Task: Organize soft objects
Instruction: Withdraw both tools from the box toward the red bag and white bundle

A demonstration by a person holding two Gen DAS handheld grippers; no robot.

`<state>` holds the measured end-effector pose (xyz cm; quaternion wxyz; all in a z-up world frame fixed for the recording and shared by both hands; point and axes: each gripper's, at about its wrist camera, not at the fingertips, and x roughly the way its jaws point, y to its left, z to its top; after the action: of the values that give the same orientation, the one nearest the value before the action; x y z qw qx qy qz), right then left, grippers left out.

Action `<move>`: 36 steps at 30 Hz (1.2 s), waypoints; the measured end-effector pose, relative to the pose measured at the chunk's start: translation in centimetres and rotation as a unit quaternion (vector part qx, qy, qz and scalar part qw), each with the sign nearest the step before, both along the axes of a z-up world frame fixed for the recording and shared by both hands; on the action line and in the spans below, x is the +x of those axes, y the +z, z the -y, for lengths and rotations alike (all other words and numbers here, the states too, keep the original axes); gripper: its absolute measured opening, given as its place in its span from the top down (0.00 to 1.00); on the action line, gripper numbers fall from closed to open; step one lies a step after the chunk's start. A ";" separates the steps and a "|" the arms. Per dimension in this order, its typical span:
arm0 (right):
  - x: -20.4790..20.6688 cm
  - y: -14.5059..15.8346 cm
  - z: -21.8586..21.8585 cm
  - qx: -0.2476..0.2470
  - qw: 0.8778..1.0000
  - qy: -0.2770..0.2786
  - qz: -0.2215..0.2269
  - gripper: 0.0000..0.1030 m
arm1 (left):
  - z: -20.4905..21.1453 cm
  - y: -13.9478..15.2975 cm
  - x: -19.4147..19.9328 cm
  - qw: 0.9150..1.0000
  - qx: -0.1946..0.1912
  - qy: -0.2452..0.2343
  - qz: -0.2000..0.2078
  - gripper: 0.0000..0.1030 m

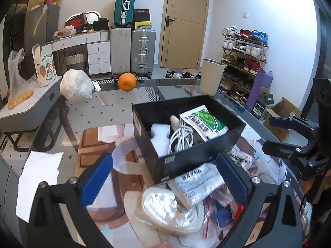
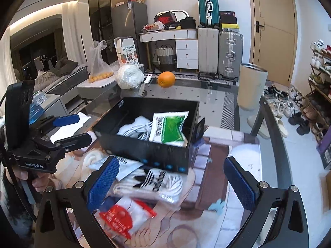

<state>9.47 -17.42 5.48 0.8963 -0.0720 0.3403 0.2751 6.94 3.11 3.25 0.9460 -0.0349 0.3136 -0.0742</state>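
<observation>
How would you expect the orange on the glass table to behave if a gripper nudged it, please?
The orange is round and rests on smooth glass table with nothing against it, so it would probably roll away. Its firm skin likely suits a pinch, though the curve could slip between flat pads.

Left gripper (image 1: 165, 183): matte black frame, two flat fingers faced with blue ribbed pads (image 1: 96, 180), silver round-head screws at the finger joints. Right gripper (image 2: 171, 183): same black build, blue knurled pads (image 2: 103, 183), silver screws at each pivot. Seen side-on, each body carries a tall black housing; the left one reads "GenRobot.AI" in white lettering, with a thin dark cable behind it.
</observation>
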 end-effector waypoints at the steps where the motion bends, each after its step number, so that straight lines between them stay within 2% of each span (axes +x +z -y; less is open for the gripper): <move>1: -0.3 -0.1 0.0 -0.001 1.000 -0.001 -0.001 0.01 | 0.0 -0.1 -0.2 1.000 0.000 0.000 -0.001 0.00; 20: -4.8 -3.5 -0.7 -0.014 0.999 0.009 -0.047 0.01 | 0.1 -3.1 -3.7 0.999 0.016 -0.017 -0.037 0.00; 36: -4.6 -6.0 -3.1 -0.024 0.995 0.025 -0.095 0.01 | 0.4 -4.5 -3.3 0.997 0.023 -0.027 -0.073 0.00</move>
<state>4.85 -14.36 -0.52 0.8507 -0.0757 0.4289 0.2944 3.69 2.68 -1.22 0.9187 -0.0096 0.3845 -0.0898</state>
